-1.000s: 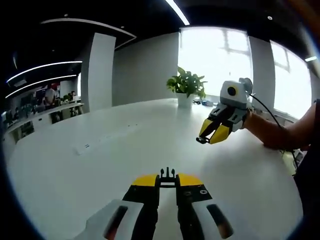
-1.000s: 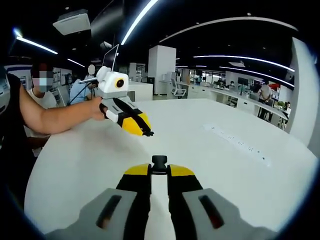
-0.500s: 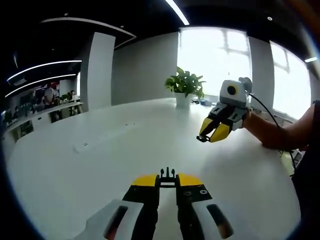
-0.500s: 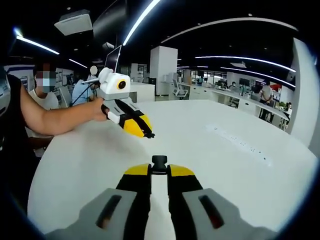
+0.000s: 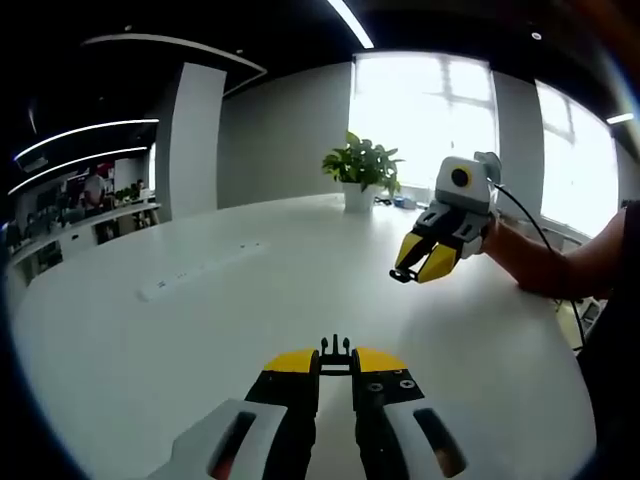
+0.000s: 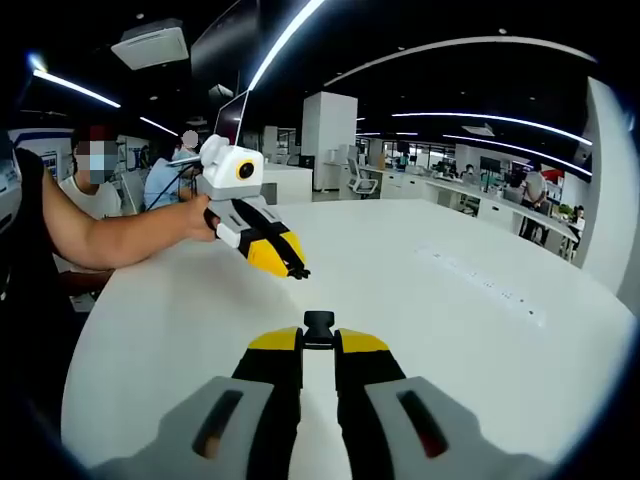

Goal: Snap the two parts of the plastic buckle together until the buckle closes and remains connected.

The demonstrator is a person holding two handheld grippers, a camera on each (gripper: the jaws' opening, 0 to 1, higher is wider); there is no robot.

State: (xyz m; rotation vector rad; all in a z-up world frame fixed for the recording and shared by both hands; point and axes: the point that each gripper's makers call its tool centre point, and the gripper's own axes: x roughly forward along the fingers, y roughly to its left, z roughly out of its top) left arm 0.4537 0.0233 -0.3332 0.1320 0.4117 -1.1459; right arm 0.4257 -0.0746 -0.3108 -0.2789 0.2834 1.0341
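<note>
Two yellow-tipped hand-held grippers face each other above one large white round-edged table (image 5: 150, 350), and each is clenched on one half of a black plastic buckle. In the left gripper view, the left gripper (image 5: 335, 362) rises from the bottom with its jaws pressed close together, and the pronged black buckle half (image 5: 335, 350) sticks out from between the tips, its thin prongs pointing away over the table. Beyond it and to the right, the right gripper (image 5: 412, 270) hangs over the table, held by a person's hand (image 5: 497, 240), with a small dark piece at its tips.

In the right gripper view, the right gripper (image 6: 319, 345) likewise has its jaws nearly closed, gripping the squarish black buckle socket (image 6: 319, 325) at the tips. Across the table, up and to the left, the left gripper (image 6: 292, 266) points down toward the tabletop, gripped by a person's hand (image 6: 195, 215) on a bare forearm; a small black part shows at its tips. The two buckle halves are well apart, both held above the table, not joined.

One potted green plant in a white pot (image 5: 362, 175) stands at the far edge of the table, below a bright window. One long white power strip (image 5: 200, 272) lies flat on the table, to the left of the plant.
</note>
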